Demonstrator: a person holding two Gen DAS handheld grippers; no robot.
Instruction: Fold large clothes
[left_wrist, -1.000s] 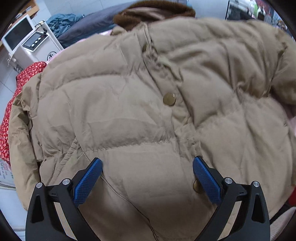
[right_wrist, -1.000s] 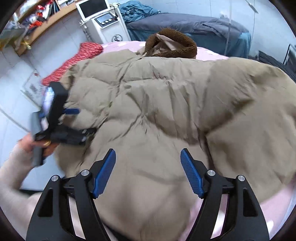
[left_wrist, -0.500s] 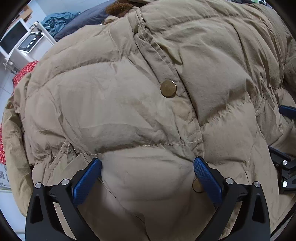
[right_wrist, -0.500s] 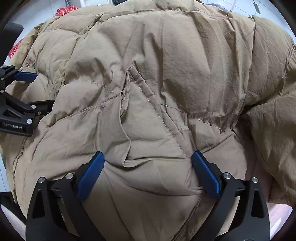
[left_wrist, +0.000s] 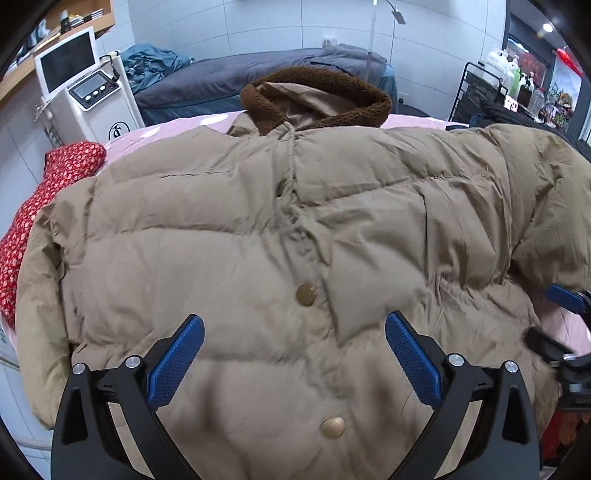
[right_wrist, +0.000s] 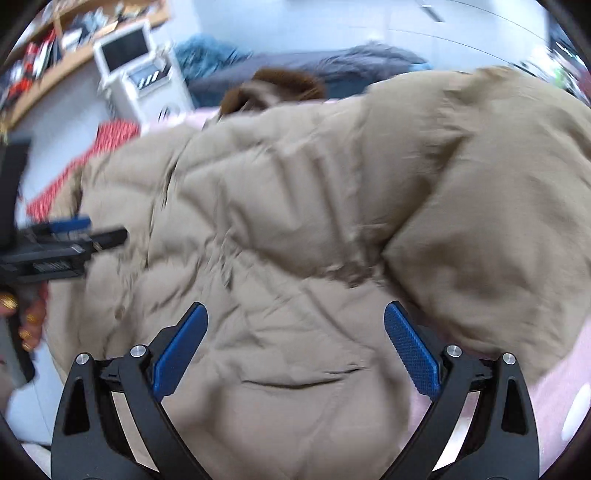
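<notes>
jacket (left_wrist: 229, 258) on bed (left_wrist: 177, 129), machine (left_wrist: 85, 99) behind-left, cloth (left_wrist: 48, 192) left of jacket

Support surface is a bed with a pink sheet with white dots (left_wrist: 177, 125); only strips of it show, along the far edge and at the right side (right_wrist: 561, 391). Lying directly on it: a tan quilted puffer jacket with a brown fleece collar (left_wrist: 229, 258), front up, snaps closed, collar toward the far edge, spread over nearly the whole surface. Its right sleeve is folded in across the body (right_wrist: 480, 206). At the left edge, a red floral-print cloth (left_wrist: 40, 199) lies on the sheet, partly under the jacket's left shoulder. Right-wrist view is motion-blurred, so finer detail is unclear.
</notes>
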